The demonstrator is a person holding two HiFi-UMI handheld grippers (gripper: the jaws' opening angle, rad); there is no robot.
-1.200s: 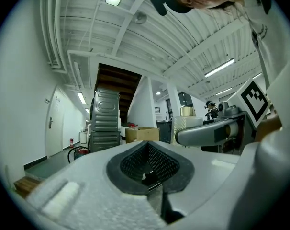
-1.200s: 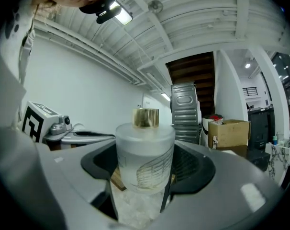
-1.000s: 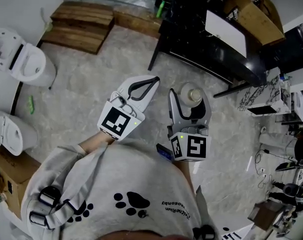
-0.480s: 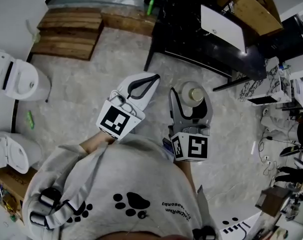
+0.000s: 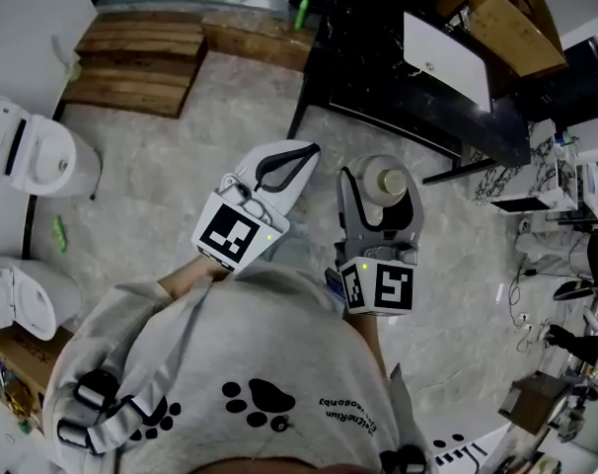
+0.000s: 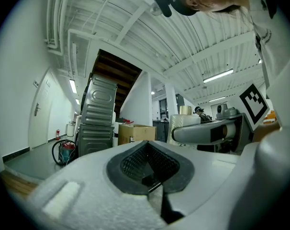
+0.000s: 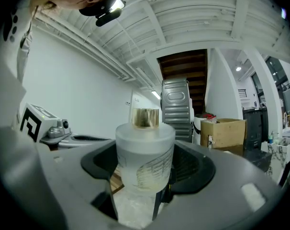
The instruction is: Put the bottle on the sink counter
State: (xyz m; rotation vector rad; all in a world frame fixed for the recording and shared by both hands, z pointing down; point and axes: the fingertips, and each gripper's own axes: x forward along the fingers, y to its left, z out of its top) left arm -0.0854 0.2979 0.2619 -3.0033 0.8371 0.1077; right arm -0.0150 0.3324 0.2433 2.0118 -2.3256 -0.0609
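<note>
Little changed since half a second back: your right gripper (image 5: 380, 203) still clamps the frosted glass bottle with gold cap (image 7: 144, 150) upright, long axis vertical, cap up, above the grey speckled floor (image 5: 171, 171); left gripper (image 5: 299, 155) closed, empty.

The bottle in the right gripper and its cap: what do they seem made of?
The bottle is probably frosted glass, possibly plastic; its wall looks milky, matt and translucent, with fine lines drawn on it. The cap is shiny gold, metal or metallised plastic; it has a smooth sheen.
</note>
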